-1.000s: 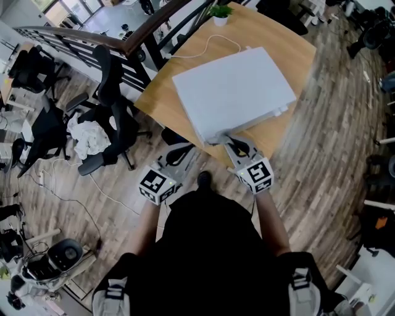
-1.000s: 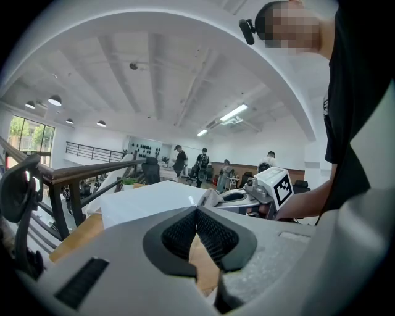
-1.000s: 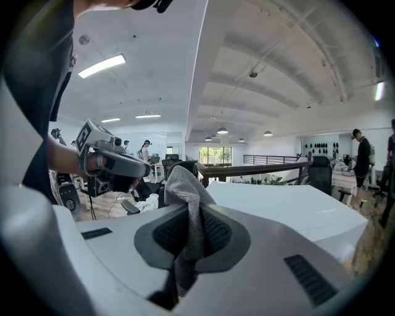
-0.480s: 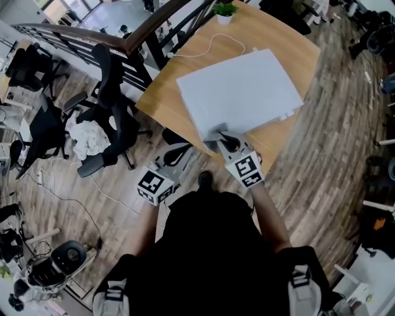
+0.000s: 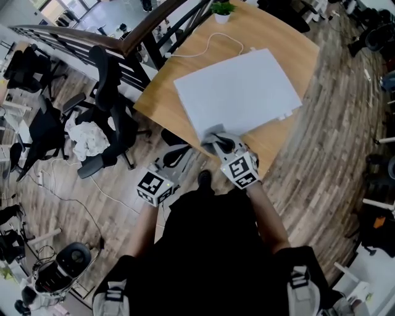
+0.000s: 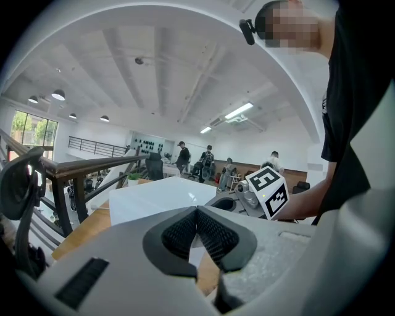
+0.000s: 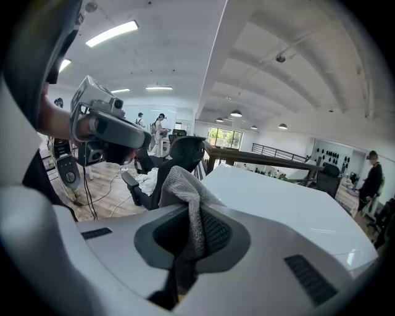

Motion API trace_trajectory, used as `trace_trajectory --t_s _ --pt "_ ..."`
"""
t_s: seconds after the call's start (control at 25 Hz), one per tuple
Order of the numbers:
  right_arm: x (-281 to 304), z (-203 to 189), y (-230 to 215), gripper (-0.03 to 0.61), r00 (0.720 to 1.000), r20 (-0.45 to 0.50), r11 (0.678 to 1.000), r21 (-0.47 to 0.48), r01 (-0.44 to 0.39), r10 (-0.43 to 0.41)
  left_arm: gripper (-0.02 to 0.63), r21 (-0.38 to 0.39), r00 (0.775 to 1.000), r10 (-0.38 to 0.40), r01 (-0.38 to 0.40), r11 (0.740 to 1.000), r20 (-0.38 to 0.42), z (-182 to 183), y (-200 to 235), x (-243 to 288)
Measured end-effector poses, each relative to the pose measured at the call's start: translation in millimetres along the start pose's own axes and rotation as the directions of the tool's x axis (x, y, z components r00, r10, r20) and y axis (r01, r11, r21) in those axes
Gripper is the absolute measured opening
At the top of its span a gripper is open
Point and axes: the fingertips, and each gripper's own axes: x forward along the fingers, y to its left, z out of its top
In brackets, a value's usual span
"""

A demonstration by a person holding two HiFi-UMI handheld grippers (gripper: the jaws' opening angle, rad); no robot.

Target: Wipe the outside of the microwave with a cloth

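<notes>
A white microwave [image 5: 237,89] sits on a wooden table [image 5: 165,86]. My right gripper [image 5: 217,143] is shut on a grey cloth [image 5: 213,134], which lies against the microwave's near left corner. In the right gripper view the cloth [image 7: 185,191] hangs pinched between the jaws, with the microwave's white top [image 7: 290,210] just beyond. My left gripper [image 5: 174,162] is held lower, off the table's near edge, shut on nothing. The left gripper view shows the microwave [image 6: 160,197] ahead and the right gripper's marker cube [image 6: 268,191] to the right.
Black office chairs [image 5: 105,117] stand left of the table, one holding a white bundle [image 5: 87,137]. A dark railing [image 5: 123,40] runs behind. A potted plant [image 5: 221,11] and a white cable [image 5: 213,43] are at the table's far side. Wooden floor lies to the right.
The right gripper has slid the cloth leftward along the microwave's near edge, toward its left corner. The left gripper has hardly moved.
</notes>
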Motion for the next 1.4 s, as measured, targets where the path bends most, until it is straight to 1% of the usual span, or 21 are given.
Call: trace_trajectory --t_s 0.2,0.32,0.44,0.6,0.8,1.0,1.24,1.4 --pt "-1 -3 -7 0.015 1.000 0.004 1.000 0.006 -0.021 0.021 0.002 -0.002 1.000 0.023 -0.023 1.000 -0.010 4 -6 9" --pt "-5 -5 -16 0.015 0.999 0.008 0.999 -0.010 -0.051 0.051 0.002 -0.005 0.999 0.045 -0.045 0.999 -0.006 6 -14 18" --pt "-10 -12 -27 0.015 0.997 0.009 0.996 -0.026 -0.080 0.080 0.002 -0.011 0.997 0.079 -0.079 0.997 0.007 8 -25 27" --pt "-19 -20 -38 0.015 0.993 0.008 0.993 -0.021 -0.118 0.119 0.002 -0.033 0.992 0.123 -0.123 0.992 0.025 12 -37 39" --pt "-23 -25 -49 0.015 0.988 0.017 0.988 -0.034 -0.154 0.155 0.002 -0.046 0.987 0.155 -0.153 0.987 0.033 17 -50 54" --pt "-30 -31 -67 0.015 0.986 0.014 0.986 -0.047 -0.162 0.163 0.002 -0.047 0.982 0.184 -0.182 0.982 0.038 20 -56 64" --pt "-41 -42 -89 0.015 0.986 0.007 0.985 -0.030 -0.169 0.169 0.002 -0.062 0.976 0.211 -0.208 0.976 0.046 18 -66 80" --pt "-47 -50 -110 0.015 0.987 0.006 0.987 -0.024 -0.158 0.159 0.002 -0.067 0.972 0.229 -0.225 0.972 0.053 18 -72 93"
